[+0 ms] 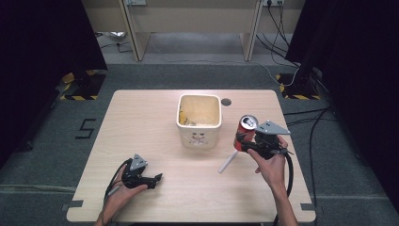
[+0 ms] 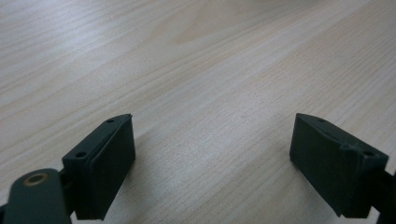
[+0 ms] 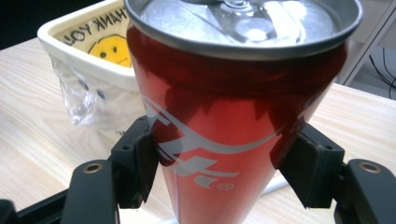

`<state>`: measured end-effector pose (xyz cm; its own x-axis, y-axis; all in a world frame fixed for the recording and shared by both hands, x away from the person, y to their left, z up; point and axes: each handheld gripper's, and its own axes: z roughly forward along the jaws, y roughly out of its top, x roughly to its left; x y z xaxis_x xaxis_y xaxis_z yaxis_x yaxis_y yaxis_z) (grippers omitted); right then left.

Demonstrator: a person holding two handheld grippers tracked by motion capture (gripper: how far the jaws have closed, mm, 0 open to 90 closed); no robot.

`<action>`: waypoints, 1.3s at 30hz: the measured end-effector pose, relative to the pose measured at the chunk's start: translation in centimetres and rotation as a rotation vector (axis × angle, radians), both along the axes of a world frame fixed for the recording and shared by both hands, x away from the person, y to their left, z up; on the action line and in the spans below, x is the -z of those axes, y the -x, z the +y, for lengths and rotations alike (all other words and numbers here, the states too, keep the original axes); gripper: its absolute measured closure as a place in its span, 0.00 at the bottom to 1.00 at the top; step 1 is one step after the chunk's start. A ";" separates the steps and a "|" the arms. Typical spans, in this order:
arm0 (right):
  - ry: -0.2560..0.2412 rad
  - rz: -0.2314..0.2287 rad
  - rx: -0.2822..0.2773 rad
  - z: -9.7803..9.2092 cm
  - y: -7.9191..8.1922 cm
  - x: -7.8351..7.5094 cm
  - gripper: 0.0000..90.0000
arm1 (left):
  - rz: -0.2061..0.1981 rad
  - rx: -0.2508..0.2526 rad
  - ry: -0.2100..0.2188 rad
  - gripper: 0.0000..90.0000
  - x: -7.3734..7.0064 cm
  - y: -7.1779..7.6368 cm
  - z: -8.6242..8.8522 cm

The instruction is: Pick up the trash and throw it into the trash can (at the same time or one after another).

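A red drink can (image 1: pixel 245 133) with a silver top is held upright above the table to the right of a cream square bin (image 1: pixel 199 120). My right gripper (image 1: pixel 249 144) is shut on the can (image 3: pixel 224 121), with one jaw pressed to each side of its lower body. The bin (image 3: pixel 88 70) carries a clear liner and a yellow smiley face print. Near the table's front left, my left gripper (image 1: pixel 159 178) rests in a hand, open. In the left gripper view, bare wood lies between the spread jaws of my left gripper (image 2: pixel 212 149).
A white stick-like piece (image 1: pixel 227 161) lies on the wooden table (image 1: pixel 141 122) just left of the right hand. A dark round hole (image 1: pixel 226 101) sits behind the bin. Cables run over the floor at the right. Desk legs stand at the back.
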<state>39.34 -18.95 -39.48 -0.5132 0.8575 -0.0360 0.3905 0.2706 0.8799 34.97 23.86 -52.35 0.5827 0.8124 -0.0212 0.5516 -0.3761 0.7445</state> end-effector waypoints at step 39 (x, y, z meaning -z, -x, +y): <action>-0.036 -0.018 -0.024 3.0 -5.7 -7.9 0.38 | 0.000 -0.001 0.003 0.15 0.0 0.0 0.0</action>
<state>45.08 -15.90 -31.62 -0.5328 0.8461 -0.0146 0.3687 0.2477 0.8960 34.97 23.86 -52.35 0.5822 0.8127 -0.0237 0.5520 -0.3737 0.7455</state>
